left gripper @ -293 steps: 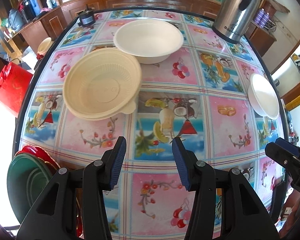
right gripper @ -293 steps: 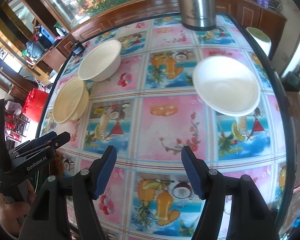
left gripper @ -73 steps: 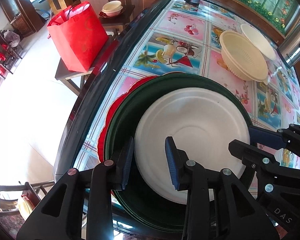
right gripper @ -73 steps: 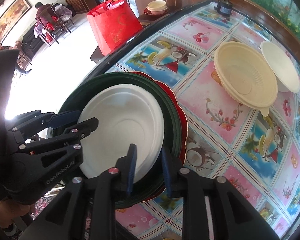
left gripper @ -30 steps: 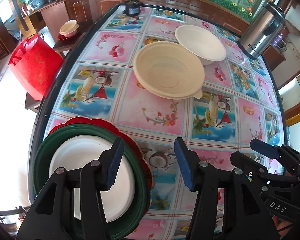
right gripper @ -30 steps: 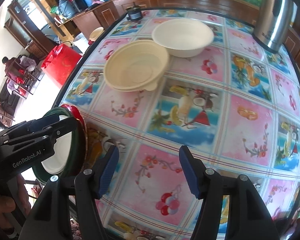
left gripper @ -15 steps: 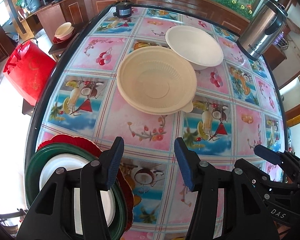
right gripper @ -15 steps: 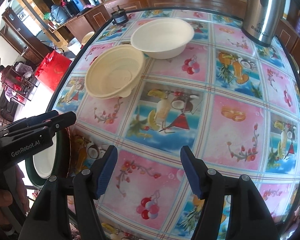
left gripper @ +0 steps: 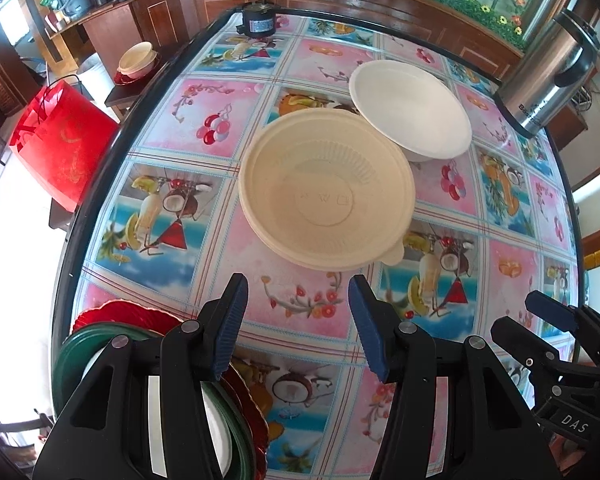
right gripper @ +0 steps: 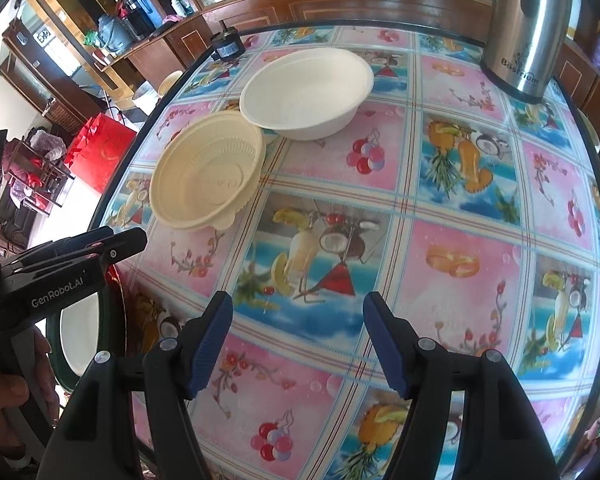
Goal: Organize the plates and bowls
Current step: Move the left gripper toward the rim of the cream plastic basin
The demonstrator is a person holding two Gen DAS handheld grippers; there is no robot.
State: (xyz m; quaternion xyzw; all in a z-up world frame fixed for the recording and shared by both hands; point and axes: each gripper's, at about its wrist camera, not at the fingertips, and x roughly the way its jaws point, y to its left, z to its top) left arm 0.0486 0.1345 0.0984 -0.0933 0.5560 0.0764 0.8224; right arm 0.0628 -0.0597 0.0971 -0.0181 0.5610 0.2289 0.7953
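Cream bowl (left gripper: 326,196) upright, white bowl (left gripper: 410,110) touching behind

A round table (left gripper: 172,216) carries a glossy cloth printed with squares of fruit and drinks. At its far right edge stands a steel electric kettle (left gripper: 548,80); at the far edge sits a small black cylindrical device (left gripper: 256,22). Off the table's left side, a red paper bag (left gripper: 60,140) stands on a low dark stool. Wooden cabinets (left gripper: 148,20) line the wall beyond.
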